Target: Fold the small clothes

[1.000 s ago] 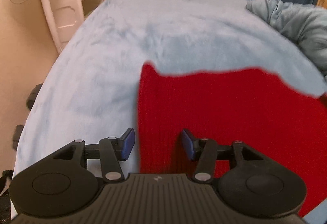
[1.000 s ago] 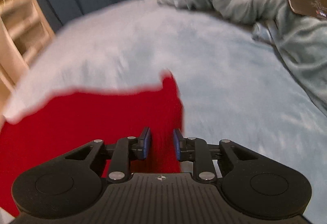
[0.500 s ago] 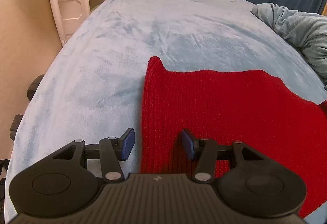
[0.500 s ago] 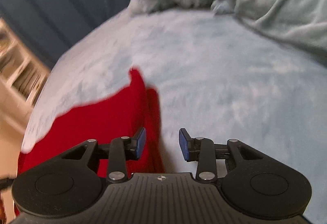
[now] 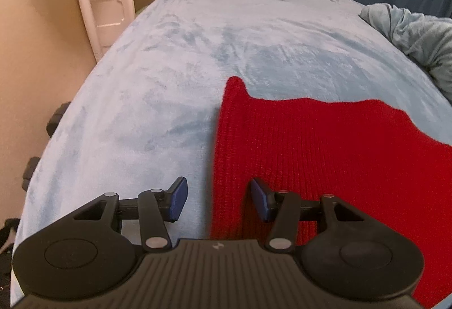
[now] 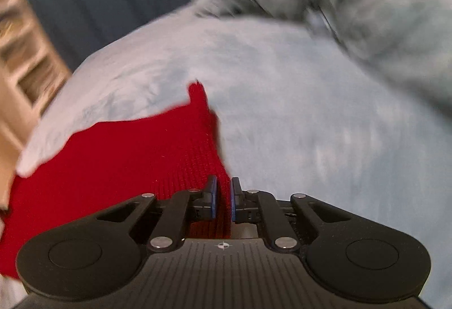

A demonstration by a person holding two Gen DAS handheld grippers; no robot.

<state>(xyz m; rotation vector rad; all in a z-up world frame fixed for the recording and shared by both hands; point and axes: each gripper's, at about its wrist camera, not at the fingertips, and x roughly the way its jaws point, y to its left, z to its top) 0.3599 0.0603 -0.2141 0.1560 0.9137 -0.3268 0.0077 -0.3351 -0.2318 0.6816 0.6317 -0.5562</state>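
Knitwear in red [image 5: 325, 156] is seen in the left wrist view spread flat on a pale blue bed [image 5: 175, 77], filling the frame from 3 to 6 o'clock, so that its edges can be reached for folding. The left tongs [image 5: 219, 200] are held about half open, straddling the garment's left edge at 6 o'clock; nothing is gripped, and the pose is judged a readiness to pinch that edge. A crumpled grey-blue blanket [image 5: 418, 35] is left at 2 o'clock, away from the work.

In the right wrist view, which is blurred, the red garment [image 6: 127, 156] lies from 6 to 9 o'clock. The right tongs [image 6: 223, 200] are closed on its right edge, probably so a fold can be carried over.
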